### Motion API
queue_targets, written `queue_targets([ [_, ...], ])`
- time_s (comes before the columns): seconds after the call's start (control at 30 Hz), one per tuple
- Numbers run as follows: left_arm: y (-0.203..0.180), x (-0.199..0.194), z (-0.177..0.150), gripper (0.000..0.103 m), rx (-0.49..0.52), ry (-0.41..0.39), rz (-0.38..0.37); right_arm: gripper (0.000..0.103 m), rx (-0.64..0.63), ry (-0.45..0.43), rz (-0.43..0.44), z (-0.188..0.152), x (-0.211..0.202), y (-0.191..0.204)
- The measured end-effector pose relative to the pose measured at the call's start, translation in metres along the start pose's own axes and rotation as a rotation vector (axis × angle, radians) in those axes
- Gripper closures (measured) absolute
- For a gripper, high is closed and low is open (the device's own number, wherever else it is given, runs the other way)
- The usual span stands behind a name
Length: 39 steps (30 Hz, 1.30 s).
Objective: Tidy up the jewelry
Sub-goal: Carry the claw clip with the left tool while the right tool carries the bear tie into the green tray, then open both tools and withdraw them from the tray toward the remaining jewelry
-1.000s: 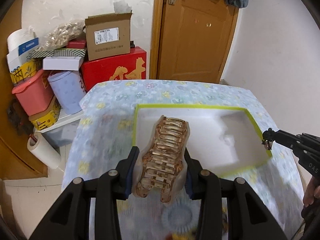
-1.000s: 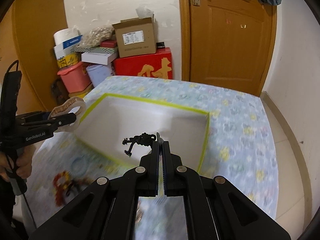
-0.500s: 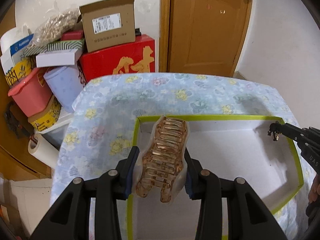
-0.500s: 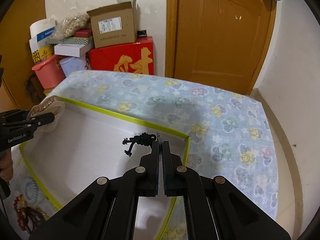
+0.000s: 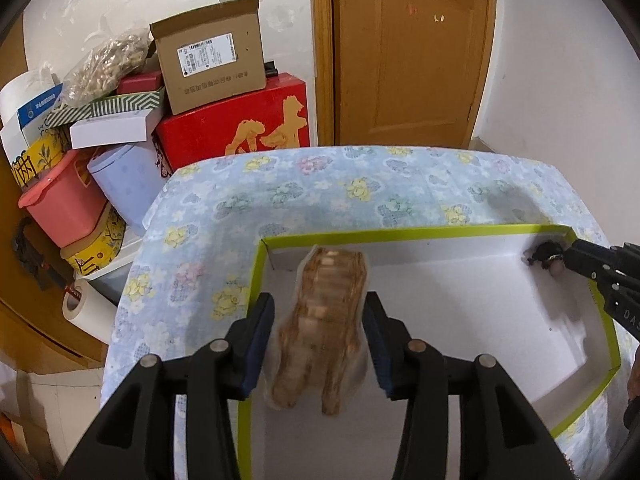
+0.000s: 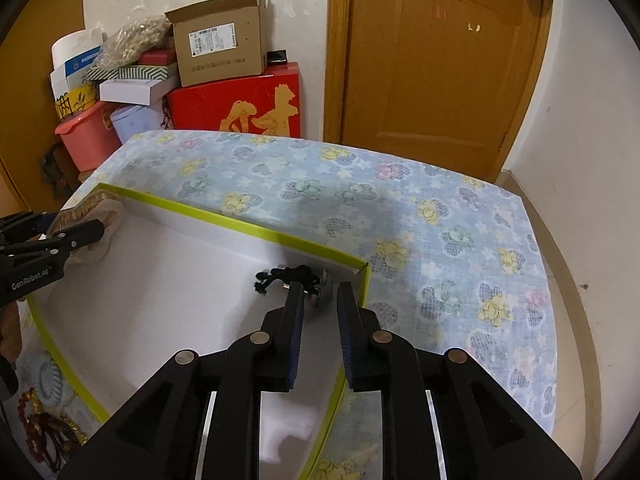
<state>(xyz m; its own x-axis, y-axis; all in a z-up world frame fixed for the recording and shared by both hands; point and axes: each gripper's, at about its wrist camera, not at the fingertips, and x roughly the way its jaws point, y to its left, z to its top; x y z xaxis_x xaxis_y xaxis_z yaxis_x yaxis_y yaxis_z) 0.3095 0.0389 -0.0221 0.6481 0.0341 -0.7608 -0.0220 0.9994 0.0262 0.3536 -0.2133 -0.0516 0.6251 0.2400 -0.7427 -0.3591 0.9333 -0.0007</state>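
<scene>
A white tray with a green rim [image 5: 400,233] [image 6: 240,226] lies on the flowered cloth. My left gripper [image 5: 318,308] stands over the tray's far left corner with its jaws spread. The amber hair claw [image 5: 324,328] sits blurred between them, loose from the pads; it also shows in the right wrist view [image 6: 90,216]. My right gripper [image 6: 320,292] is open at the tray's far right corner. A small black corded ornament [image 6: 288,276] lies just in front of its fingertips, also seen in the left wrist view [image 5: 546,254].
A dark red bead bracelet [image 6: 44,428] and a pale ring-shaped piece [image 6: 46,376] lie on the cloth left of the tray. Stacked boxes [image 5: 208,68], a pink bin [image 5: 64,200] and a tape roll [image 5: 92,312] stand beyond the table's left edge. A wooden door [image 5: 408,52] is behind.
Both grippers moved forward and down into the tray's far corners. Both sets of jaws have opened: the right let go of the black ornament, the left loosened on the hair claw.
</scene>
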Motion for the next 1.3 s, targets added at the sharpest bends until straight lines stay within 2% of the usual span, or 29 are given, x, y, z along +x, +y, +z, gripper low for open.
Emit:
queue_targets([
  [0.27, 0.008, -0.029, -0.006, 0.052, -0.035, -0.036, -0.042, 0.085, 0.003, -0.049, 0.004, -0.008, -0.035, 0.006],
  [0.5, 0.014, -0.079, -0.036, 0.053, -0.059, -0.071, -0.078, 0.086, 0.014, -0.090, 0.046, -0.042, -0.091, 0.021],
  [0.67, 0.012, -0.113, -0.068, 0.053, -0.047, -0.074, -0.096, 0.086, 0.027, -0.089, 0.096, -0.074, -0.122, 0.034],
  [0.87, 0.008, -0.143, -0.103, 0.053, -0.039, -0.069, -0.121, 0.085, 0.080, -0.049, 0.179, -0.115, -0.147, 0.044],
  [1.1, 0.008, -0.166, -0.141, 0.053, -0.054, -0.058, -0.129, 0.085, 0.073, -0.022, 0.169, -0.154, -0.166, 0.055],
  [1.3, 0.004, -0.173, -0.165, 0.053, -0.069, -0.034, -0.144, 0.085, 0.072, 0.004, 0.171, -0.170, -0.167, 0.059],
])
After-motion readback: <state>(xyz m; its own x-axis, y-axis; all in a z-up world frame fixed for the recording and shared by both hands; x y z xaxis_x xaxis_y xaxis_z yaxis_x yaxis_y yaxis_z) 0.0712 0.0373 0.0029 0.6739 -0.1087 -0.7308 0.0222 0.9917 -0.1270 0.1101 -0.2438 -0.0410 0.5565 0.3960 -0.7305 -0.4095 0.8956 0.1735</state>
